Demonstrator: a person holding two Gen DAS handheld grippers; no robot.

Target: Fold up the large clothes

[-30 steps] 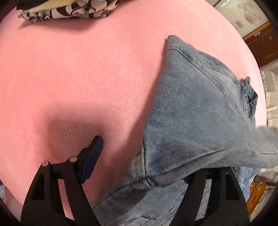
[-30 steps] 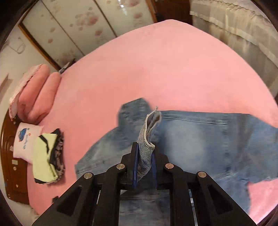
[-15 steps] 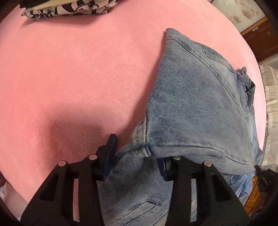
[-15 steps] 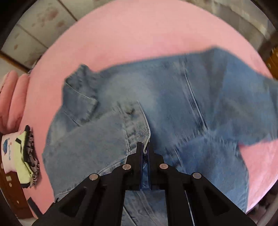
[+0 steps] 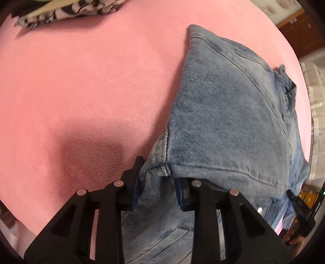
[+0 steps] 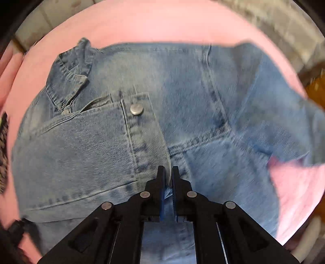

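A light blue denim jacket [image 6: 142,126] lies folded on the pink bed [image 6: 154,22]; its collar [image 6: 69,69] points far left and a metal button [image 6: 136,109] shows on the front placket. My right gripper [image 6: 168,172] is shut on the placket's lower hem edge, low over the jacket. In the left wrist view the jacket [image 5: 227,113] lies to the right. My left gripper [image 5: 158,172] has closed in on the folded hem corner, denim bunched between its blue pads.
Folded black-and-white patterned clothes [image 5: 67,10] lie at the far edge of the bed [image 5: 81,81]. The right gripper [image 5: 300,205] and a hand show at the lower right of the left wrist view. A wooden cabinet [image 5: 300,26] stands beyond the bed.
My right gripper carried the jacket's edge over and down onto the jacket. My left gripper moved right onto the hem corner and its jaws narrowed around it.
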